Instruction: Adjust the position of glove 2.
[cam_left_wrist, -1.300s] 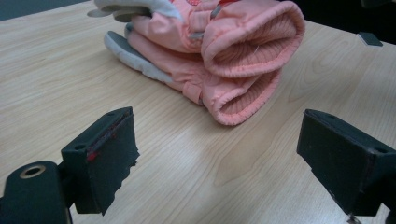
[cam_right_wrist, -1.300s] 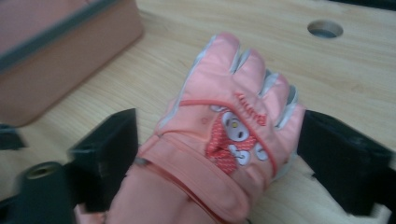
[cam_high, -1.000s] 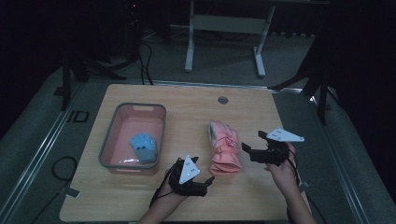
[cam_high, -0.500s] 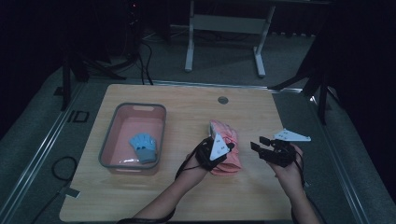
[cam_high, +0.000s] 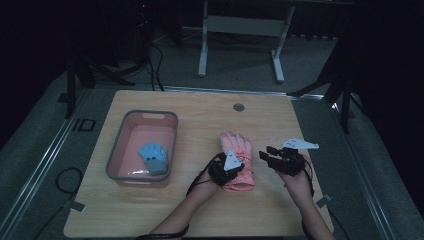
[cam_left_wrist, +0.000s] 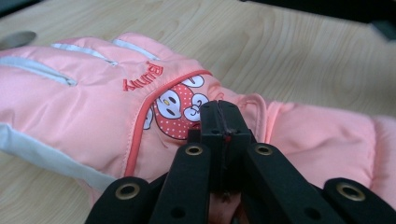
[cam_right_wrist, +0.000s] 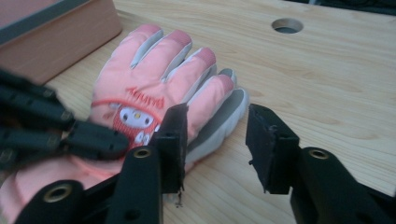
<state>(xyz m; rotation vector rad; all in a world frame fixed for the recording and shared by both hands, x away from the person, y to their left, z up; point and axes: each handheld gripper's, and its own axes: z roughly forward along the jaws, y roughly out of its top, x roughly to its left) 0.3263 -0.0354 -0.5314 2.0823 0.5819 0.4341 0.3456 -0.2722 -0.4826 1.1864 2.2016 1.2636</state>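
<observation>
Left tongs (cam_left_wrist: 224, 122) clamped shut, tips down on the pink glove (cam_high: 237, 162) near its cuff; can't tell if any fabric is pinched. Right tongs (cam_right_wrist: 215, 140) have just been closing, now half open, nothing between them, just right of the glove's fingers. Glove lies flat on the bench (cam_high: 200, 112), right of the grey bin (cam_high: 114, 155). Step looks like pickup of the glove. Next: a real bite on fabric, then lift toward the bin. Bin holds one blue glove (cam_high: 154, 157).

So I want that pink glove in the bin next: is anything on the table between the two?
Nothing visible. Bare wood lies between the pink glove and the bin. The left tool is shut at the glove's back.
</observation>
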